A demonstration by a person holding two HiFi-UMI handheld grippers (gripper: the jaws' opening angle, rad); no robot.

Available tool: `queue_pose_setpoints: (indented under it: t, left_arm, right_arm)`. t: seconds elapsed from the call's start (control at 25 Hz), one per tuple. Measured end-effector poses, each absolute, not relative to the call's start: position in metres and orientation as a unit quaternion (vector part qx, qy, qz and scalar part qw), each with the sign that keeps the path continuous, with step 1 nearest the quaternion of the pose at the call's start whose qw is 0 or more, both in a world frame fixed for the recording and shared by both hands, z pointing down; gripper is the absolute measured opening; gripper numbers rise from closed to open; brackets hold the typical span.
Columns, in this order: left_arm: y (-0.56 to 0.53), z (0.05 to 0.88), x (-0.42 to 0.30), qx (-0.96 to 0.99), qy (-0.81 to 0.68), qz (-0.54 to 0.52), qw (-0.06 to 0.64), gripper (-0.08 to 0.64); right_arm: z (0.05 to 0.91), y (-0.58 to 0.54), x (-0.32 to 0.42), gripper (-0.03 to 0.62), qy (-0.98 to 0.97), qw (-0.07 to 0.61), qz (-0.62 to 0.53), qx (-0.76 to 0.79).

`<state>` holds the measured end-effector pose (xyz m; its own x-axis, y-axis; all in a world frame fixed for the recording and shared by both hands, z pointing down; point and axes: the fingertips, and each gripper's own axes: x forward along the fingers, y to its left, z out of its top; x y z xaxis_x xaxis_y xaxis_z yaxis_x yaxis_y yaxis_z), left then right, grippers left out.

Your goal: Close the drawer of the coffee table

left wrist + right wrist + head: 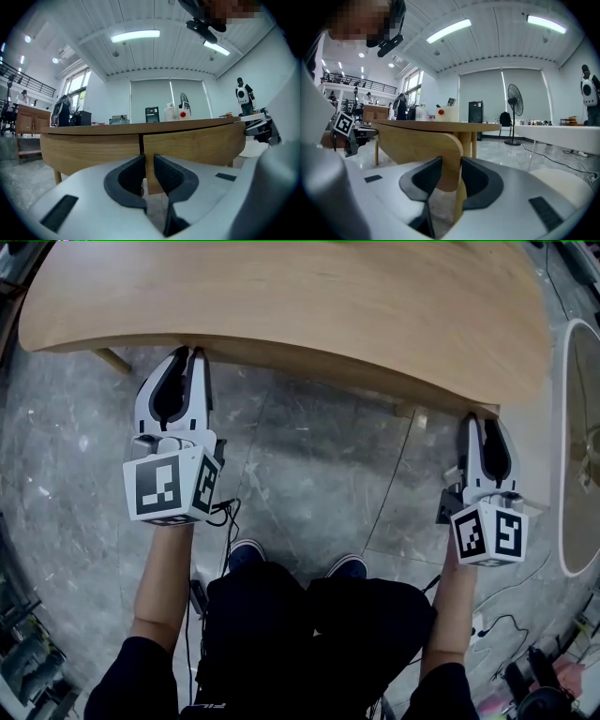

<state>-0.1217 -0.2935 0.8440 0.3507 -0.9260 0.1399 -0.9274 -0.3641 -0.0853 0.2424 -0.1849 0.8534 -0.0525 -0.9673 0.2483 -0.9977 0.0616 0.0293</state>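
**Coffee table (281, 296), seen from above and along both pairs of jaws.** The curved wooden top fills the upper part of the head view. The drawer front (192, 145) is carried under the table's near edge, right of a vertical seam that parts it from the neighbouring panel (89, 147); in the left gripper view its lower edge hangs lower than that panel's.

The left gripper (192, 354) is held at the near edge towards the table's left end, at the seam end of the drawer front. Its jaws are set narrowly apart, with a slim slit left between the pads (171, 176); nothing is clamped, and only the wood face is seen through the slit. Whether the tips touch the wood cannot be told.

The right gripper (476, 420) is held at the right end of the near edge. Its jaws are closed on the rounded right end of the drawer front — wood fills the gap from pad to pad — and a pale table leg (461, 201) is seen just below them.

A marker cube (173, 486) is borne at the rear of each gripper, with a forearm behind it. The grey stone floor (309, 474) is seen below the near edge, and the person's shoes (246, 554) are planted on it between the two grippers. A standing fan (513, 110) is seen well beyond the table's right end.
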Motion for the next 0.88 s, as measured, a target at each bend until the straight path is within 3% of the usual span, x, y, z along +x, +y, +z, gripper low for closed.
queue_pose_setpoints:
  t: [0.88]
  left_arm:
    - [-0.316,0.843,-0.114,0.815,-0.575,0.074,0.004,0.071]
  right_arm:
    - [0.854,-0.208,0.251,0.146,-0.734,0.077,0.071,0.671]
